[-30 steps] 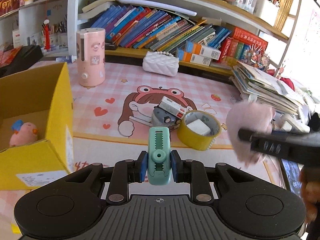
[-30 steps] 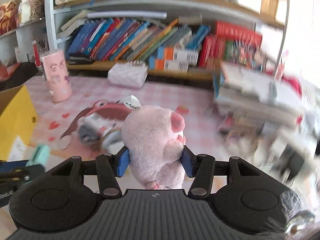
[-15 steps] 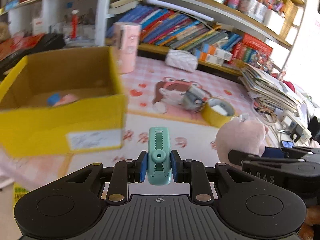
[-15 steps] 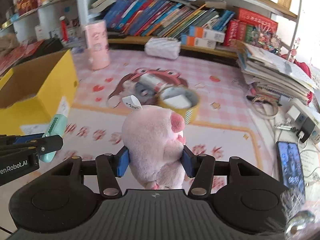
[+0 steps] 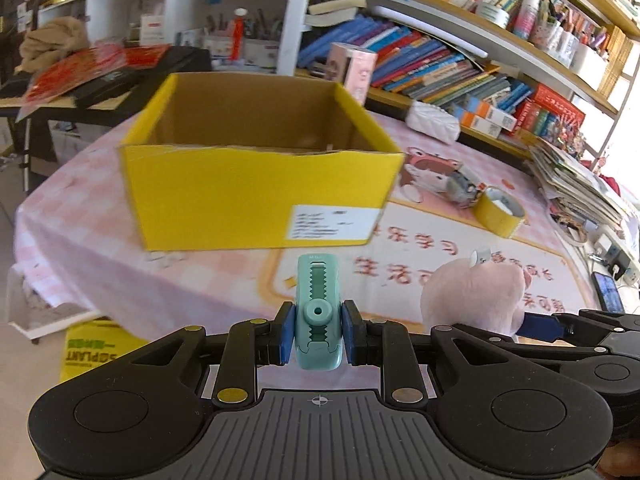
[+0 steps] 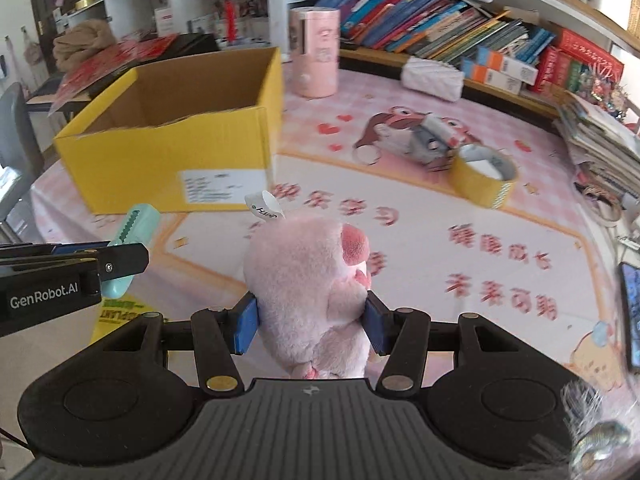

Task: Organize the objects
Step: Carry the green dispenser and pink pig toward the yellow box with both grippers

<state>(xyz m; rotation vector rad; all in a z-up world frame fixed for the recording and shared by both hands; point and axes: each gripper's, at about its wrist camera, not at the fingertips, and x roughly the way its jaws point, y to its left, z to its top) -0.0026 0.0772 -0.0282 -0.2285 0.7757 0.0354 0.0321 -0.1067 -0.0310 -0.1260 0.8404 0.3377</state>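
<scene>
Over the pink table, both grippers carry their loads near the yellow box.

Between the blue pads of the left gripper (image 5: 318, 338) a mint-green correction-tape dispenser (image 5: 318, 312) is clamped upright, its toothed strip facing the camera; the right gripper (image 6: 311, 322) squeezes a pink plush toy (image 6: 310, 280) at its sides, a white tag (image 6: 264, 206) sticking up from the toy's head. Both loads hang above the cartoon-printed tablecloth (image 6: 440, 280), just in front of the open yellow cardboard box (image 5: 256, 168), whose near wall bears a white label (image 5: 334, 222). Its floor is hidden from both views. To the right on the cloth lie a roll of yellow tape (image 6: 484, 180) and, touching it, a small grey-and-white packet (image 6: 430, 144). A pink cylinder (image 6: 316, 52) stands behind the box, near the bookshelf (image 5: 440, 64).
</scene>
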